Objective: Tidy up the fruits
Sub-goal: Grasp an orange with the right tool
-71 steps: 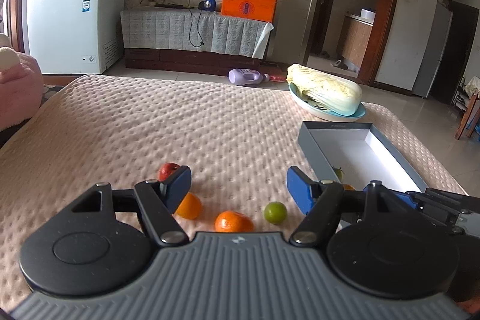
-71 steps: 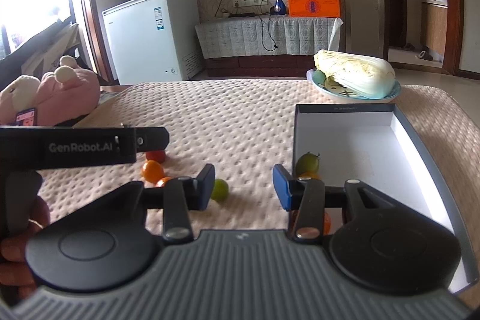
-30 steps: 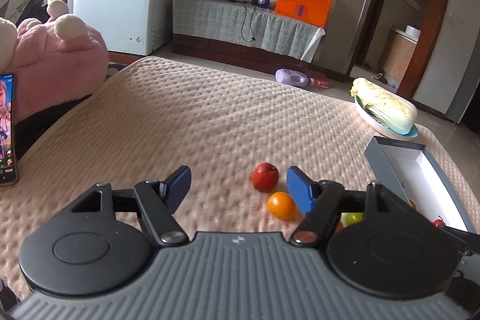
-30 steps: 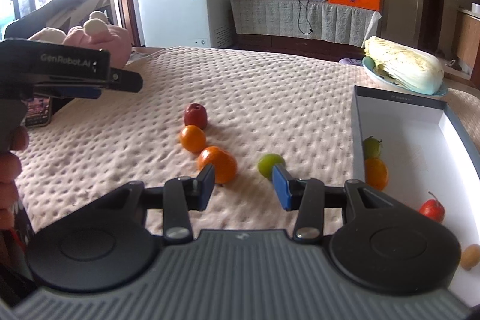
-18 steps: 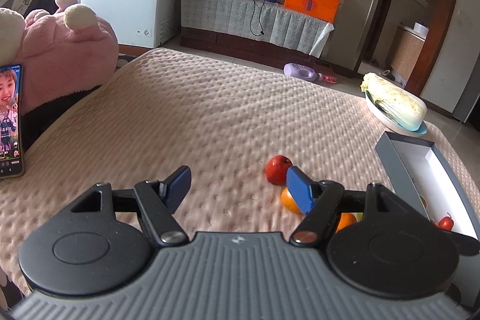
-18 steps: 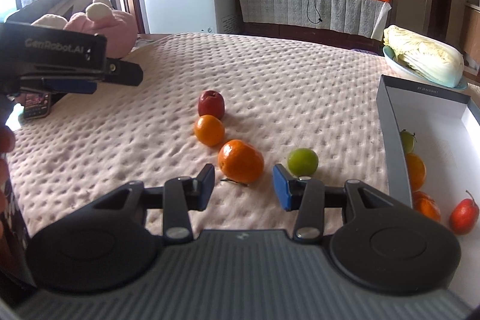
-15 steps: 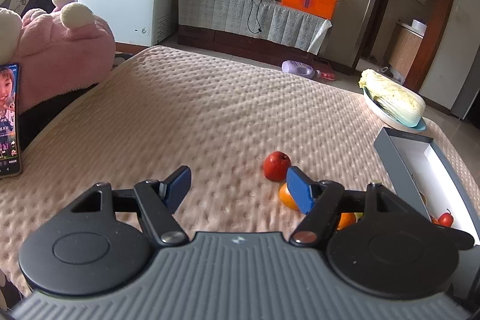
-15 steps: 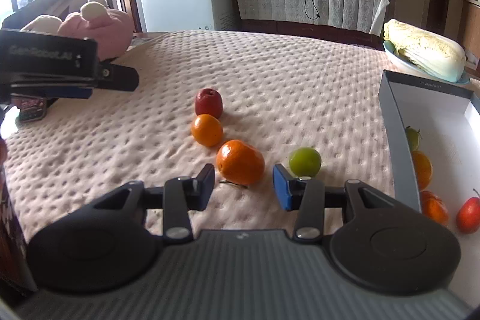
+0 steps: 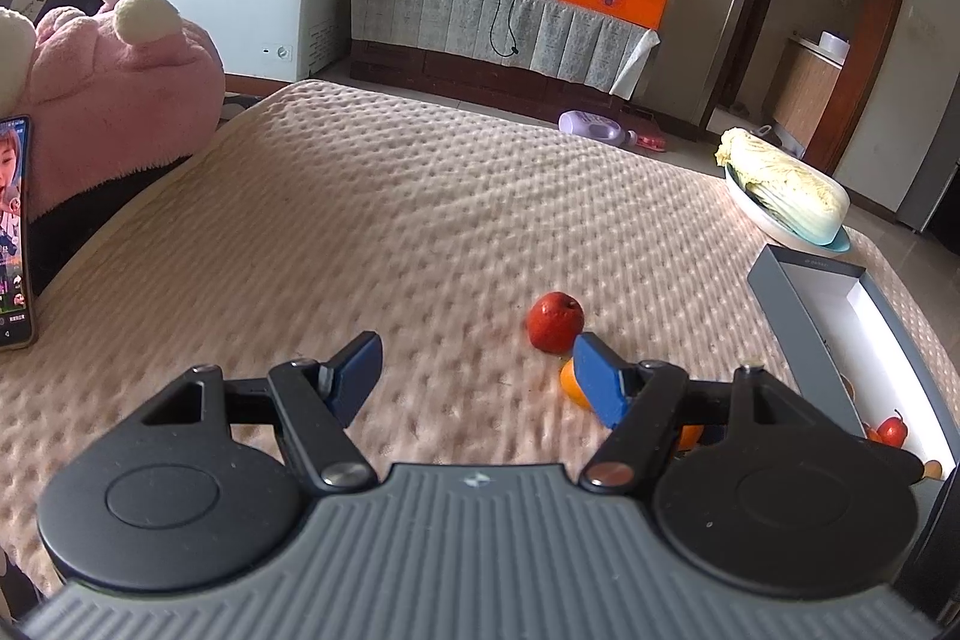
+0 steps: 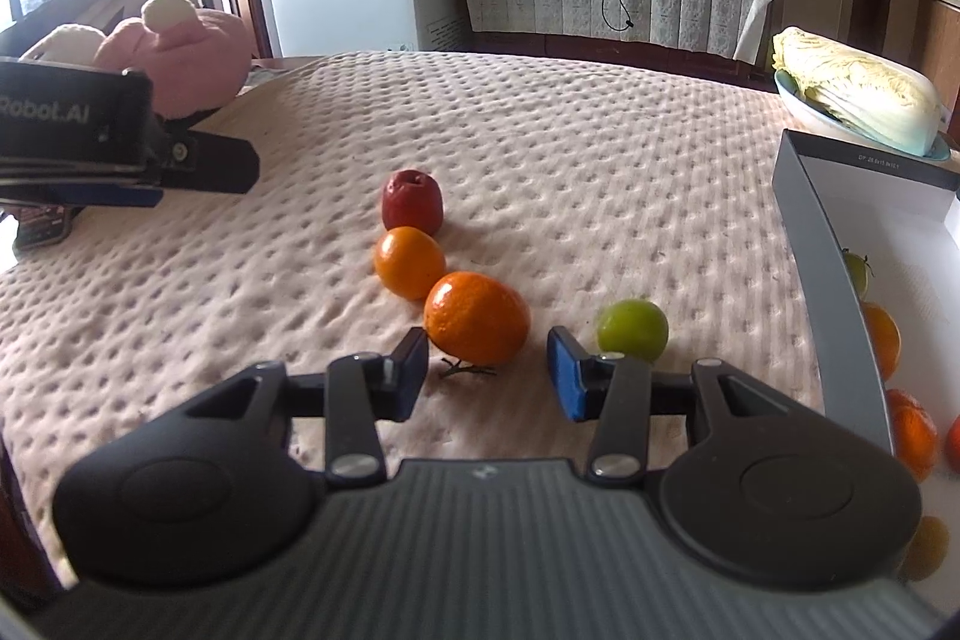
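We see our right tool (image 10: 487,370) released, its blue pads parted with nothing pressed between them, hanging low over the padded pink surface (image 10: 600,148). Just ahead of its gap sits the large orange (image 10: 477,317), close to the left pad but apart from it, with a small twig lying under it. Ahead and to the right of the right pad rests the green fruit (image 10: 632,328), near the pad; we cannot tell whether it touches it. Farther ahead and slightly left, the smaller orange (image 10: 410,262) touches the large one, and beyond it stands the red fruit (image 10: 412,201), just beside the smaller orange. To the right of this tool lies the open grey box (image 10: 822,268) with white inside, holding a green fruit, several orange ones and a red one along its near wall. Our left tool (image 9: 477,377) is also released, its pads standing wide with only bare surface between them; in its view the red fruit (image 9: 555,322) lies ahead and just left of the right pad, which partly hides an orange behind it. Beyond the box, a cabbage (image 10: 858,91) rests on a plate, well ahead to the right. A pink plush toy (image 9: 114,100) sits far left.
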A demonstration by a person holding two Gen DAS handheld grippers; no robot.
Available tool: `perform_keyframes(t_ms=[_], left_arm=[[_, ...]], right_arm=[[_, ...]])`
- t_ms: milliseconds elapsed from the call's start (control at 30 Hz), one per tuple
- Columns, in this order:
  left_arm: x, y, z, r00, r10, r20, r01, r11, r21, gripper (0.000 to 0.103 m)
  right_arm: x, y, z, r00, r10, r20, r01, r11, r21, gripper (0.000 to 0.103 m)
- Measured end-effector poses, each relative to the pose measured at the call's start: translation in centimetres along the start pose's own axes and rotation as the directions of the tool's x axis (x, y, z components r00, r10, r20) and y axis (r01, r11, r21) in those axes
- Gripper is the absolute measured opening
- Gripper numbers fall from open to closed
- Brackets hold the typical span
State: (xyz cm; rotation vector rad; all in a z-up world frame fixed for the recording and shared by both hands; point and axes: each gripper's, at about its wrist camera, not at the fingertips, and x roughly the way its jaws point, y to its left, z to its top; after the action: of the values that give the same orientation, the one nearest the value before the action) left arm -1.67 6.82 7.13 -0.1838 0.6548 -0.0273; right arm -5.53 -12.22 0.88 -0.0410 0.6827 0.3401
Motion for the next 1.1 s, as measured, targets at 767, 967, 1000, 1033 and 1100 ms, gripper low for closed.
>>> perform_keyframes(t_ms=[767, 967, 1000, 1033, 1100], left_arm=[[2.0, -1.7, -1.1, 0.999, 0.023, -0.044, -0.021, 0.998, 0.054, 0.075], [2.1, -1.8, -1.1, 0.999, 0.029, -0.045, -0.027, 0.999, 0.039, 0.075], [2.1, -1.9, -1.1, 0.999, 0.029, -0.044, -0.027, 0.999, 0.041, 0.075], [2.1, -2.0, -1.1, 0.999, 0.031, -0.045, -0.029, 0.998, 0.047, 0.075], [2.1, -2.1, -1.2, 0.998, 0.034, -0.047, -0.032, 0.998, 0.057, 0.075]], right_arm=[[-5.0, -0.7, 0.4, 0.995, 0.095, 0.021, -0.094, 0.993, -0.068, 0.029], [-4.9, -1.3, -0.5, 0.996, 0.085, -0.029, -0.087, 0.993, -0.083, 0.028], [-4.8, -1.2, -0.6, 0.996, 0.082, -0.033, -0.085, 0.992, -0.089, 0.029], [-4.8, -1.1, -0.6, 0.996, 0.082, -0.035, -0.085, 0.992, -0.093, 0.029], [-4.6, -1.0, -0.7, 0.996, 0.078, -0.045, -0.082, 0.992, -0.095, 0.029]])
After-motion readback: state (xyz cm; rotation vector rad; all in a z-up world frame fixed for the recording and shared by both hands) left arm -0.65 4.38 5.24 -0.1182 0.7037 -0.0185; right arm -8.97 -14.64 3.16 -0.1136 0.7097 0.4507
